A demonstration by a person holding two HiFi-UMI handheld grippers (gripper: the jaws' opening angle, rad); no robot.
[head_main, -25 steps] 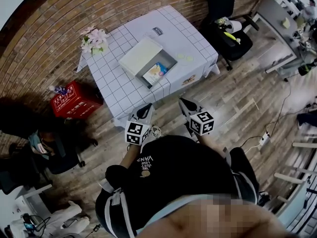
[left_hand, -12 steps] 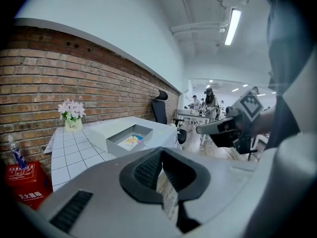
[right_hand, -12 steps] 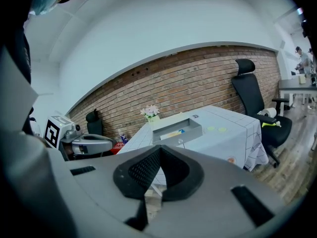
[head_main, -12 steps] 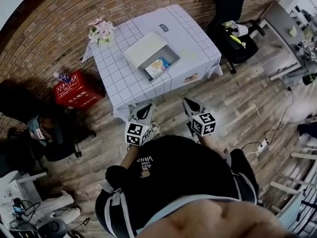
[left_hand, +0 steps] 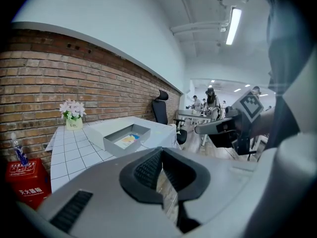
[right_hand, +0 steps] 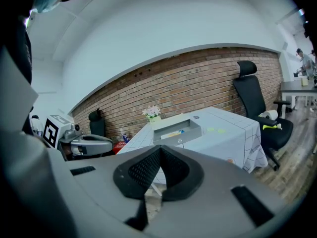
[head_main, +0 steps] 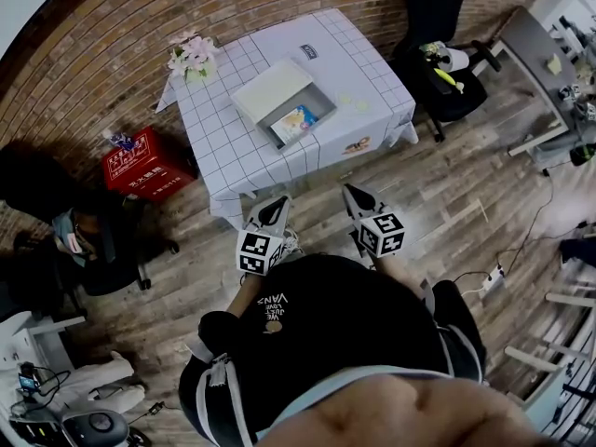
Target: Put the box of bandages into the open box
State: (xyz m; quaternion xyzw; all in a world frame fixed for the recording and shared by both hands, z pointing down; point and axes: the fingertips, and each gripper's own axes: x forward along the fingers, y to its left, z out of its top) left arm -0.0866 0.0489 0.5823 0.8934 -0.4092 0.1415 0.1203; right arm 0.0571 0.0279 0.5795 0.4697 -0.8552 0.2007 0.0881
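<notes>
Left gripper [left_hand: 159, 157]: jaws pressed together, nothing between them. Right gripper [right_hand: 159, 157]: the same, closed and empty. Both point slightly downward, side by side, at bare floor just ahead of the tips.

Beyond that floor, well ahead of both jaws, stands the table [head_main: 233, 147] with its checked cloth. On it sits the open box [left_hand: 117, 147], lid folded back on the far side. The box of bandages [left_hand: 128, 140] lies flat inside it, printed face up, so by position the task looks done.

Handling, as judged from here: it is a small card carton, probably light, with thin walls that dent under a hard squeeze and a glossy face that may slip. If you must take it again, come down from above and pinch across its two long edges, gently. The walls of the open box leave little room beside it.
</notes>
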